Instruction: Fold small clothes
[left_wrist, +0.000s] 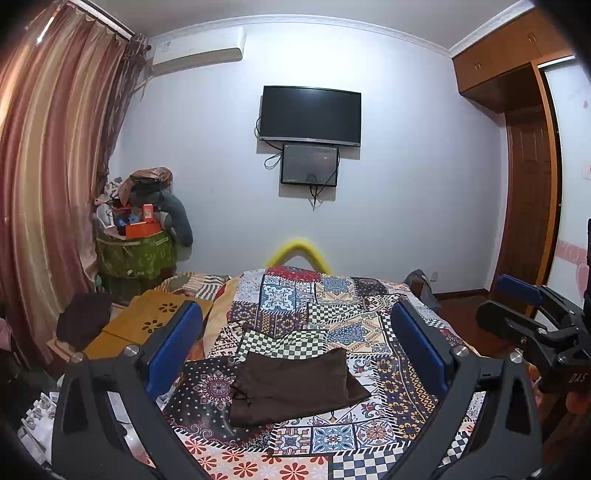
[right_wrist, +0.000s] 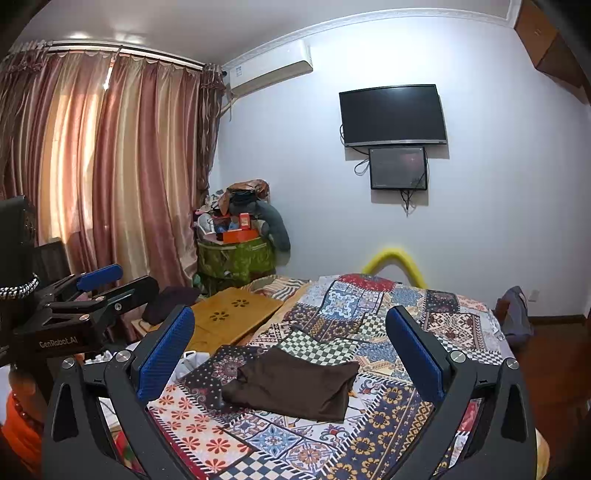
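A small dark brown garment (left_wrist: 295, 387) lies folded flat on the patchwork bedspread (left_wrist: 332, 306), untouched. My left gripper (left_wrist: 295, 332) hovers above and short of it, open wide, blue pads (left_wrist: 177, 347) on either side with nothing between them. The right wrist view shows the same brown garment (right_wrist: 291, 384) on the bedspread (right_wrist: 406, 306), with my right gripper (right_wrist: 291, 347) also open wide and empty over it. Each gripper shows in the other's view: the right gripper (left_wrist: 532, 317) at the right edge, the left gripper (right_wrist: 99, 291) at the left edge.
A low wooden lap table (left_wrist: 147, 325) with flower cut-outs sits on the bed's left side, a dark cloth (left_wrist: 85, 317) on it. A heap of bags and boxes (left_wrist: 140, 229) stands in the corner by the curtains (left_wrist: 48, 166). A TV (left_wrist: 310, 114) hangs on the far wall.
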